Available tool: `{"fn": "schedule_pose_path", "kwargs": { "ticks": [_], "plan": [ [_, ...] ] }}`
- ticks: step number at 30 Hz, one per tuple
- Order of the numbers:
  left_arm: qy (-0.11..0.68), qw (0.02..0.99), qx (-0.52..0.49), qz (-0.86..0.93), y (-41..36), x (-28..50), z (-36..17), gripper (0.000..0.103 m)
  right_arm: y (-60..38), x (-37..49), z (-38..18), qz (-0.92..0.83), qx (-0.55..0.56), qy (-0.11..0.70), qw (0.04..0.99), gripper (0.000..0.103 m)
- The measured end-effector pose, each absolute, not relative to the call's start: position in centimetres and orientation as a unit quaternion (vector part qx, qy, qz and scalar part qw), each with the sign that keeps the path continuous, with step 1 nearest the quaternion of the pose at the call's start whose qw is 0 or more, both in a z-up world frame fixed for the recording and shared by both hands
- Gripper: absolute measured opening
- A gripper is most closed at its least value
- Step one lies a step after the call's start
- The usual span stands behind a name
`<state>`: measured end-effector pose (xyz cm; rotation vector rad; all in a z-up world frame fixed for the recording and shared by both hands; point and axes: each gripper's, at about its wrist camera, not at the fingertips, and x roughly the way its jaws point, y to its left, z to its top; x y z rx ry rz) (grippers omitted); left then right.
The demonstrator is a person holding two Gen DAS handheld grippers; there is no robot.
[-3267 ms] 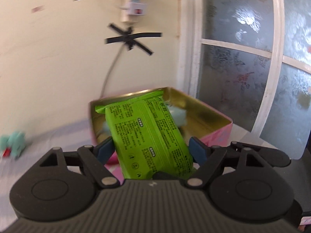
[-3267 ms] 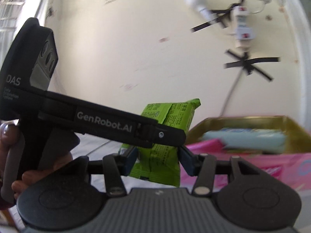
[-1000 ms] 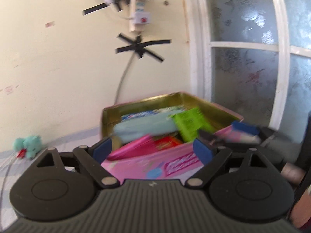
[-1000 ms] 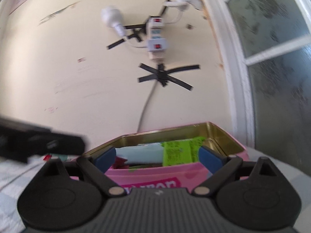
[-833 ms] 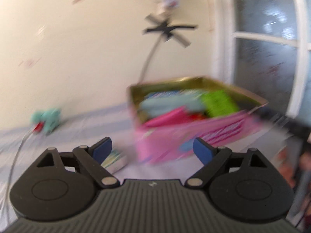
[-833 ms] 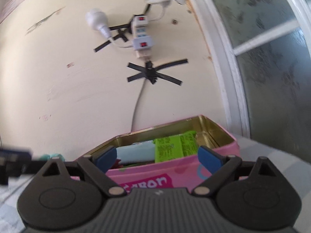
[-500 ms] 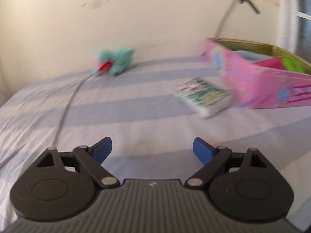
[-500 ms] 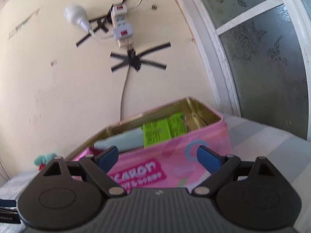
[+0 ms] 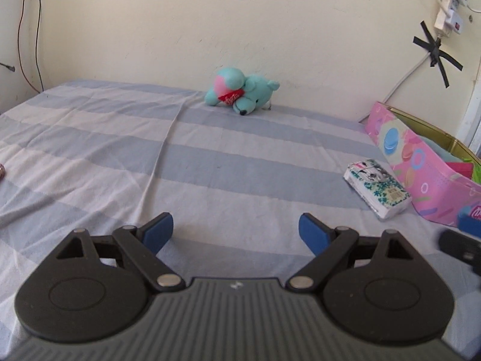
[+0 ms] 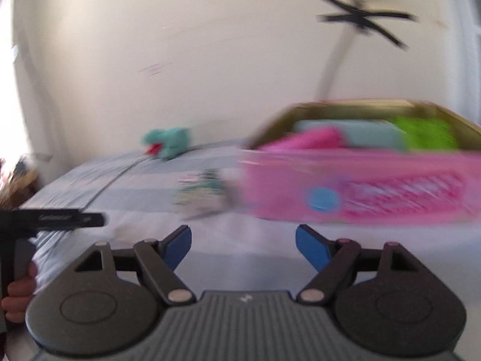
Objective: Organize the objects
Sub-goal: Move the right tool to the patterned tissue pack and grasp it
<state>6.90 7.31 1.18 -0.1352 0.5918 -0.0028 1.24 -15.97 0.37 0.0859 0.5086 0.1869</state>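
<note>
A pink tin box (image 9: 421,162) with a gold inside stands on the striped bed at the right. In the blurred right wrist view the box (image 10: 375,189) holds a green packet (image 10: 427,134), a pale blue pack (image 10: 348,138) and a pink pack (image 10: 303,140). A white and teal tissue pack (image 9: 377,188) lies on the sheet just left of the box, also seen as a blur (image 10: 201,192). My left gripper (image 9: 236,230) is open over bare sheet with nothing between its fingers. My right gripper (image 10: 243,242) is empty and its jaws are closing.
A teal plush toy (image 9: 240,94) lies by the wall at the back of the bed. A cable and black tape cross (image 9: 437,52) hang on the wall above the box. The left hand-held gripper (image 10: 57,219) shows at the left edge, with a hand under it.
Both views swung left, away from the box. The left gripper now faces the open bed with the tissue pack at its right. The right gripper's jaws stand narrower than before.
</note>
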Motion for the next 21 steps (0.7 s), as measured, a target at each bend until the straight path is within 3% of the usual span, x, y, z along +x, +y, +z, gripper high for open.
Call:
{"fn": "schedule_pose_path", "kwargs": {
  "ticks": [12,17,21],
  "plan": [
    [0.285,0.951,-0.124,-0.002,9.3,6.6,1.0,0.092,-6.7,11.7,0.2,0.063,-0.136,0.270,0.951,0.083],
    [0.278,0.954,-0.116,-0.001,9.1,6.4,1.1,0.092,-6.5,15.3,-0.5,0.041,-0.156,0.310,0.937,0.088],
    [0.273,0.955,-0.115,0.003,9.1,6.3,1.2,0.092,-7.1,16.1,-0.1,0.051,-0.147,0.314,0.937,0.085]
  ]
}}
